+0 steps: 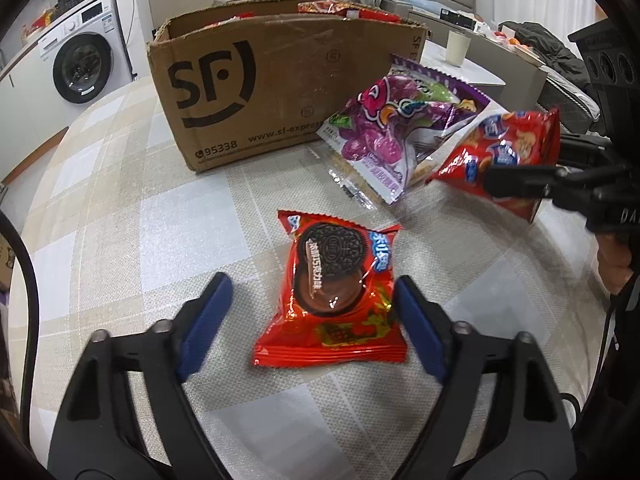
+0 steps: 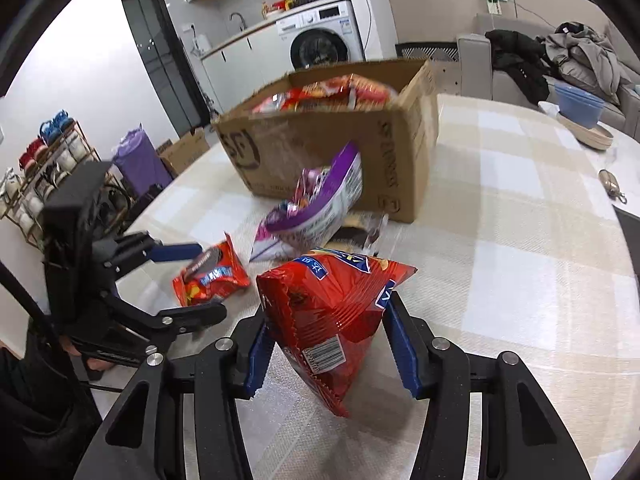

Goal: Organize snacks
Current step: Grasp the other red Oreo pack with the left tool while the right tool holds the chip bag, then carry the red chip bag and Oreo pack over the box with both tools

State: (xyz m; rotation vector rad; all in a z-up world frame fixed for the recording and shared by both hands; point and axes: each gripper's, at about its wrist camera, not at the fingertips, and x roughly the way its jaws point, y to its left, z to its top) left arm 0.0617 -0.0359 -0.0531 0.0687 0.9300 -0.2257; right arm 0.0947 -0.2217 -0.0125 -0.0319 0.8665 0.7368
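The flat red foil Oreo cookie packet (image 1: 330,296) lies on the checked beige tablecloth (image 1: 120,216), near the front of the table, between the two blue pads of the left gripper (image 1: 312,322). Those jaws straddle it without pressing; the right pad looks just at its edge, the left one apart, so it is not yet held. To take it well, I would close squarely across the packet's middle, low enough to catch the foil instead of sliding over it, then lift it clear.

To the right, the right gripper (image 2: 328,344) is clamped on a puffy red crinkled snack bag (image 2: 332,320), which hangs tilted, seemingly raised off the cloth. A purple grape candy bag (image 1: 400,132) leans beyond it, against the brown cardboard SF box (image 1: 276,88) at the far side, which already holds red packets. That box is likely the destination; carry each bag over its near wall before letting go.
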